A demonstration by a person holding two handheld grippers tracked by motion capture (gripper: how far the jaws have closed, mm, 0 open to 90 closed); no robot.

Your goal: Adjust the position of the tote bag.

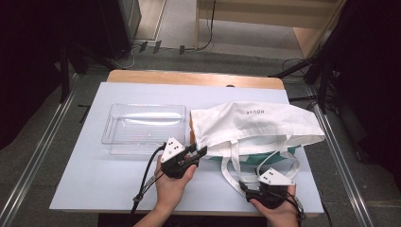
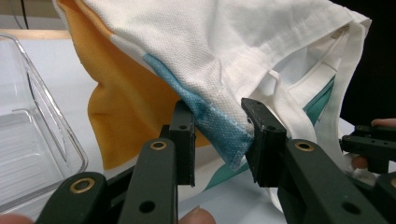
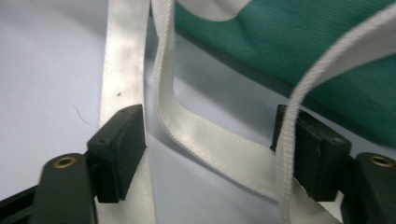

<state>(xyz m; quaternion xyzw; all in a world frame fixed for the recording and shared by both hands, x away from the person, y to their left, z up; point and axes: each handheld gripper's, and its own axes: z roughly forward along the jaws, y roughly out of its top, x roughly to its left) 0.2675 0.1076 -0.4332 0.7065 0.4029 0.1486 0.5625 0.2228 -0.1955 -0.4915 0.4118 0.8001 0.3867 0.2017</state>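
A white tote bag point(image 1: 255, 120) with "HOUSE" printed on it lies on the right half of the table, its mouth toward me and teal lining showing. My left gripper point(image 1: 201, 152) is shut on the left corner of the bag's rim. In the left gripper view point(image 2: 219, 135) the pads press a blue-lined fold of that rim, held up off the table, with orange lining point(image 2: 126, 107) hanging behind. My right gripper point(image 1: 245, 188) sits low by the front edge among the white straps point(image 1: 231, 165). Its jaws stand open point(image 3: 210, 140), with strap loops point(image 3: 205, 135) lying loosely between them.
A clear plastic tray point(image 1: 111, 125) stands left of the bag, just beyond my left gripper. A pale blue mat point(image 1: 94, 179) covers the wooden table. Metal rails run along both sides of the table, and cables lie on the floor behind.
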